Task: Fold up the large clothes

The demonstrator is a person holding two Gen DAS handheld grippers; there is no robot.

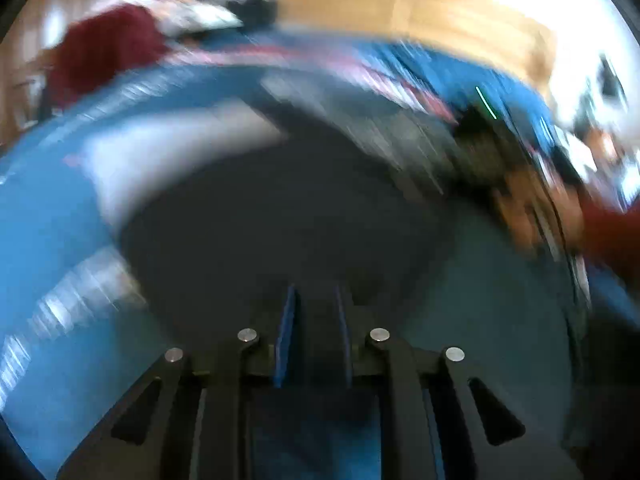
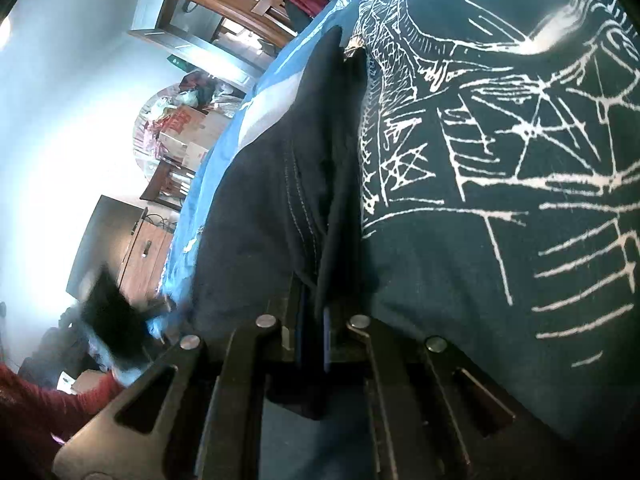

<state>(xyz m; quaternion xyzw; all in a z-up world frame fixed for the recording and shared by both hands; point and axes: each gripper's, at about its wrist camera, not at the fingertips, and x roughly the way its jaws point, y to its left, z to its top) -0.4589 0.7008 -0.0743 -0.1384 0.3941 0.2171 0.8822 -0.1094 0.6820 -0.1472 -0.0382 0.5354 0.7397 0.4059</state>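
Straight ahead of your right gripper (image 2: 314,320), the dark printed garment (image 2: 460,208) fills the right-wrist view, and a stitched fold of it runs lengthwise into the jaws. Your right jaws stand narrow, pinched on that fold; the cloth passes between the blue pads (image 2: 326,336) and hangs out behind them. The seam's long axis lies along your fingers, away from you, with the white web print spreading off to the right and the blue bed cover (image 2: 224,152) showing to the left.

Your left gripper (image 1: 314,320) tells you less, since its view is smeared by motion. Its pads (image 1: 286,332) stand a narrow gap apart with dark material between and ahead of them, but you cannot tell whether they truly grip it. The same dark garment lies spread before it over the blue cover.

Your right hand looks like the one with the sure hold, so the fold likely turns on carrying that seam across the printed body, towards the side where the web print lies.
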